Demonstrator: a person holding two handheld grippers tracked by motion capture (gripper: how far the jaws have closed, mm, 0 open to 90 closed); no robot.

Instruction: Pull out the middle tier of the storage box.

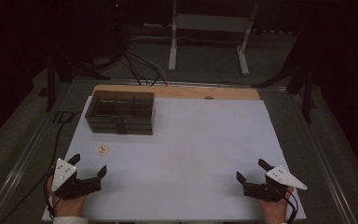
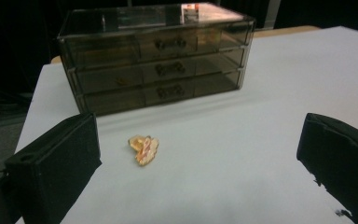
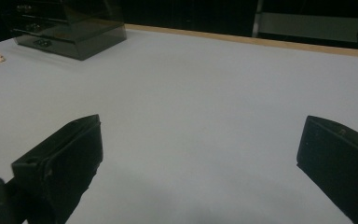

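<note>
Resting released, left gripper (image 1: pixel 89 164) and right gripper (image 1: pixel 251 169) flank an unlabelled trinket (image 2: pixel 144 149); drawer box (image 2: pixel 154 56) label unreadable.

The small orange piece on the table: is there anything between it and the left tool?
Nothing visible. The small orange piece lies alone on the white table, ahead of the open left tool; the drawer box stands behind it.

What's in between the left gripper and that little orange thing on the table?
Nothing: just bare white table lies between the left gripper, jaws wide open, and the small orange piece. The left gripper view shows it best.
</note>
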